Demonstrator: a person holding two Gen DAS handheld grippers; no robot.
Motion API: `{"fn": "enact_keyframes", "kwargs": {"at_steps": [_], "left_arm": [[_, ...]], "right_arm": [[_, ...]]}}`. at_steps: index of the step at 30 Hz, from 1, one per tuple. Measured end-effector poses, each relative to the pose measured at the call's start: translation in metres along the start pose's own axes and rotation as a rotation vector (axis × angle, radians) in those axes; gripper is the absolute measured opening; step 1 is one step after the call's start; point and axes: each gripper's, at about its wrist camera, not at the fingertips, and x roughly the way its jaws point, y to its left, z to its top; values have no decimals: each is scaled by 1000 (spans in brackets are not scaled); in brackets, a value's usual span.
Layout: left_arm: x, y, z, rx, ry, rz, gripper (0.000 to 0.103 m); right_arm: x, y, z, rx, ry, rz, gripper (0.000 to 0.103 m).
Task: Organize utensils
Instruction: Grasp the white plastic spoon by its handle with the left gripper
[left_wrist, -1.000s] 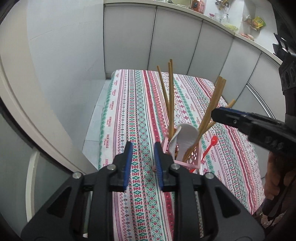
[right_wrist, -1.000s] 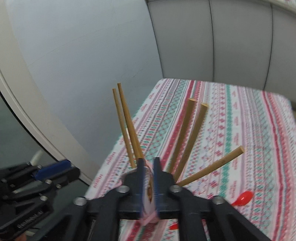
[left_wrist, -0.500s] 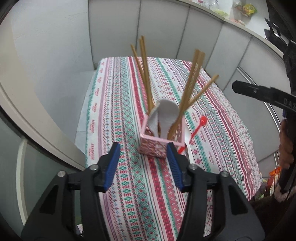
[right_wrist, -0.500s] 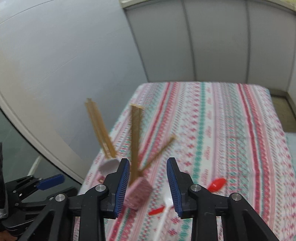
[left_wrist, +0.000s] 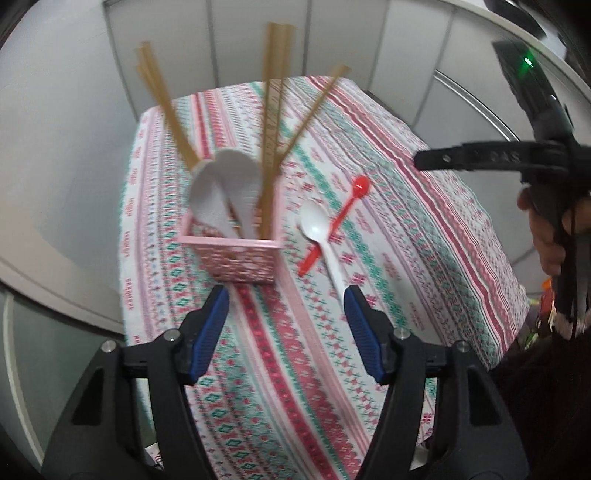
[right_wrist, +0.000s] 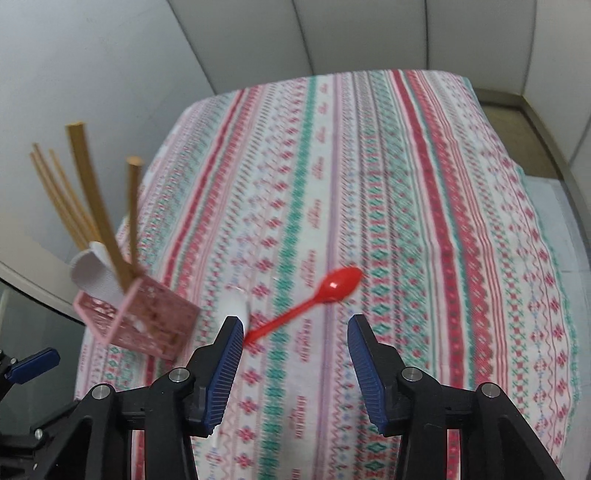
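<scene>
Pink basket (left_wrist: 236, 258) holds chopsticks (left_wrist: 273, 122), white spoons (left_wrist: 225, 192); both tools opening, empty.

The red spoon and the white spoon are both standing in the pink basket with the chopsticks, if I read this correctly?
Not quite: the red spoon and the white spoon lie crossed on the tablecloth beside the pink basket, as the left wrist view shows. The chopsticks do stand in it.

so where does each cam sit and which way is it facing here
Left wrist: on the left gripper, angled down at the pink basket and white spoon; its opening jaws hold nothing, the right gripper's hand shows.
Right wrist: on the right gripper, angled down at the red spoon; jaws opening, nothing held.
Shared: basket, both spoons, striped tablecloth.
</scene>
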Motion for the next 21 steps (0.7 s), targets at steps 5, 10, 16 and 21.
{"fn": "enact_keyframes", "kwargs": {"at_steps": [5, 10, 16, 21], "left_arm": [[17, -29, 10, 44, -3, -8, 65], [45, -59, 25, 67, -34, -14, 65], [77, -67, 41, 51, -81, 44, 65], [101, -57, 48, -26, -64, 78, 58]], "right_arm": [[7, -27, -4, 45, 14, -11, 54], [10, -47, -8, 70, 26, -10, 55], [13, -65, -13, 90, 37, 6, 55], [18, -68, -12, 80, 49, 15, 55]]}}
